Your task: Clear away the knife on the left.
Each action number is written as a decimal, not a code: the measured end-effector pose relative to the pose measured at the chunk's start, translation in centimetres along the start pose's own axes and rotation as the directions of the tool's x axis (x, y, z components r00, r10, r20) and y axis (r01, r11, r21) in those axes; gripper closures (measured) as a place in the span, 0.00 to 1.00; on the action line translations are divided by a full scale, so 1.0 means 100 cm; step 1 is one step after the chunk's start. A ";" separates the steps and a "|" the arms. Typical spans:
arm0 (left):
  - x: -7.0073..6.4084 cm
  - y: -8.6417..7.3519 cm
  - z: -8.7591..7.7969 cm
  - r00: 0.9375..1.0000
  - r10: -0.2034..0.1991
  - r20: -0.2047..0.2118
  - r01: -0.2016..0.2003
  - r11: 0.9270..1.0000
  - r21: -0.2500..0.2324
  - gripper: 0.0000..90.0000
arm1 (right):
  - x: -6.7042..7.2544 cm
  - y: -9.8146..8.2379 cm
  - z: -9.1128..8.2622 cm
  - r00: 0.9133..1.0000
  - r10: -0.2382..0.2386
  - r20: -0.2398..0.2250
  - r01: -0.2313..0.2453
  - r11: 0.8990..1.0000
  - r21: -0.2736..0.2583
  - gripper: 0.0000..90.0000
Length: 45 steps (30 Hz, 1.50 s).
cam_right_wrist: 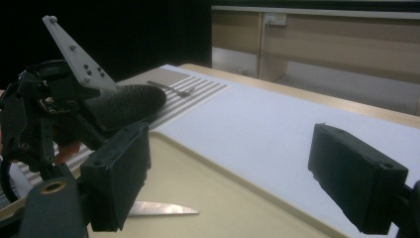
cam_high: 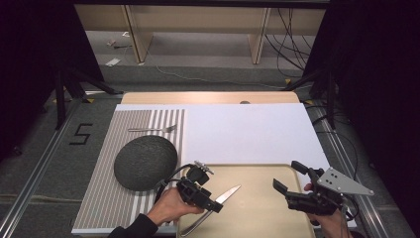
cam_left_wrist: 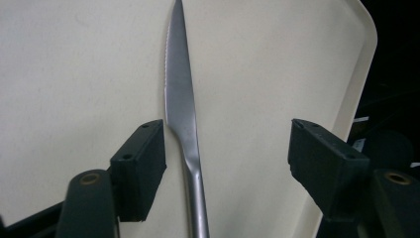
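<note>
Table knife (cam_left_wrist: 181, 114) lay flat on the cream tray (cam_high: 257, 208), blade tip pointing up-right toward the tray's middle, handle trailing off near the tray's front-left edge. Left gripper (cam_left_wrist: 228, 148) hung just over the handle w/ jaws spread wide; neither pad pressed the metal, though the left pad sat just beside the blade's shoulder. Looked like a set-down: knife placed on the tray, apart from the fork (cam_high: 152, 129), which lay on the striped placemat (cam_high: 111, 198) beyond the dark round plate (cam_high: 145, 162).

Right gripper (cam_high: 289, 177) hovered over the tray's right side, jaws also spread, nothing btwn them, prob. waiting clear of the work.

Room: tray centre and right part were bare, white board (cam_high: 247, 134) behind was open. Tight spots were the tray's raised rim by the handle and the plate just left of the left hand (cam_high: 171, 206).
</note>
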<state>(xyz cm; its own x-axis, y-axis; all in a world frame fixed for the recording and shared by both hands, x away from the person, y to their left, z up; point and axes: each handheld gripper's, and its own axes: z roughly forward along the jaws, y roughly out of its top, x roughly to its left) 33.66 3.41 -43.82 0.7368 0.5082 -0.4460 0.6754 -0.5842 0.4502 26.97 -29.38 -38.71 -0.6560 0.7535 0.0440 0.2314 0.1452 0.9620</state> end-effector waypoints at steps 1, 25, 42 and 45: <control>-0.002 0.001 0.002 1.000 0.001 0.006 -0.001 1.000 -0.001 0.32 | 0.000 0.000 0.000 1.000 0.000 0.000 0.000 1.000 -0.002 0.19; -0.016 0.020 0.049 0.963 0.203 -0.177 -0.178 0.973 0.147 1.00 | 0.000 0.000 0.000 1.000 -0.002 -0.001 0.002 1.000 -0.004 0.19; 0.015 0.015 0.032 0.970 0.095 -0.226 -0.071 0.991 0.112 1.00 | 0.000 0.000 -0.001 1.000 -0.003 -0.002 0.003 1.000 -0.005 0.19; 0.016 0.013 0.030 0.969 0.091 -0.231 -0.067 0.992 0.109 1.00 | 0.000 0.000 -0.001 1.000 -0.004 -0.001 0.004 1.000 -0.006 0.19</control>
<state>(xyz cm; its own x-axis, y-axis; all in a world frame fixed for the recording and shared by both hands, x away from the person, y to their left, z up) 35.67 1.56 -46.29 0.7825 0.5854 -0.2122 0.6169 -0.6823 0.3923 26.93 -29.44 -38.66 -0.6575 0.7523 0.0408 0.2249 0.1443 0.9636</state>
